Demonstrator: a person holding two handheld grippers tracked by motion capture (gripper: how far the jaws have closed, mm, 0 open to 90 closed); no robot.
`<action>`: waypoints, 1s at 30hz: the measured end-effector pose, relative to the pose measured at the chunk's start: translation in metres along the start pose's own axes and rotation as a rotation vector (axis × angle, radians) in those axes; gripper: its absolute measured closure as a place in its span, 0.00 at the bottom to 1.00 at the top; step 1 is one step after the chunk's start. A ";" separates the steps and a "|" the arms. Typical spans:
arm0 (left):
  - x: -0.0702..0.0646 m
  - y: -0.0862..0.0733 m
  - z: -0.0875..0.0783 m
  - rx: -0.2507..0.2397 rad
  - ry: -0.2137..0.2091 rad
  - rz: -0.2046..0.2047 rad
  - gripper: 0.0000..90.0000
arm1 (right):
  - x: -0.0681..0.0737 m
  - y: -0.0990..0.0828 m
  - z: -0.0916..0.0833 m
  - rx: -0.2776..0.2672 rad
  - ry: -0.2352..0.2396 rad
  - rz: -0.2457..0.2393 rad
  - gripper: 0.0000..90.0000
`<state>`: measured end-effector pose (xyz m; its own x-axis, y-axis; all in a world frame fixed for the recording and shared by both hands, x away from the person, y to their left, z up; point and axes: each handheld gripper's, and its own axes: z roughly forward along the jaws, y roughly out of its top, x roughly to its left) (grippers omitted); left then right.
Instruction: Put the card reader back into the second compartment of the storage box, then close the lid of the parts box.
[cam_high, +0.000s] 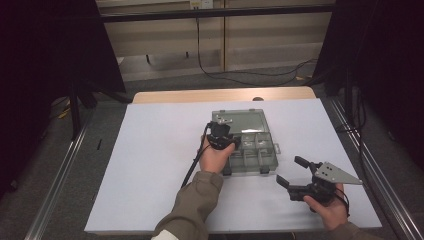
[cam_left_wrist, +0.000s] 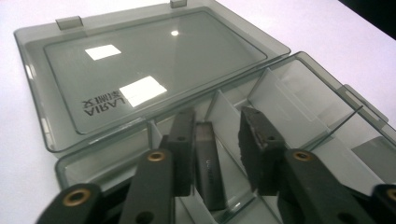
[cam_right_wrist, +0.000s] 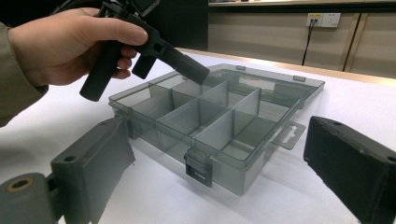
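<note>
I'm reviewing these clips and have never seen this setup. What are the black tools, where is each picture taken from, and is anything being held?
A person holds a hand-held two-jaw tool in each hand. The high view looks down on a table with a white sheet; the other two pictures come from cameras riding on the tools.

On the sheet lies a smoky grey transparent plastic organizer box, lid folded open and flat, with dividers forming compartments.

The left gripper dips into the box. A small dark flat bar lies in a compartment between its jaws; they stand apart from it and do not appear to press on it.

The right gripper rests beside the box near the table's edge, jaws wide open, holding nothing.
</note>
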<state>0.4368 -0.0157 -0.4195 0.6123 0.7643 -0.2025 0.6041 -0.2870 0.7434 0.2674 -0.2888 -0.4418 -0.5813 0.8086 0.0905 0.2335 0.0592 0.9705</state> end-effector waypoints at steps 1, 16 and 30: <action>0.000 0.000 -0.001 -0.003 -0.003 -0.006 0.71 | 0.000 0.000 0.000 0.001 0.000 0.000 0.07; 0.013 0.004 -0.013 -0.023 0.010 0.007 0.30 | -0.001 0.000 0.001 0.004 -0.006 -0.002 0.07; 0.029 0.006 -0.023 -0.039 0.018 -0.007 0.14 | -0.002 -0.001 0.003 0.024 -0.005 -0.004 0.07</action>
<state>0.4465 0.0180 -0.4064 0.5982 0.7769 -0.1965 0.5880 -0.2589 0.7664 0.2705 -0.2884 -0.4435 -0.5781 0.8115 0.0855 0.2501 0.0765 0.9652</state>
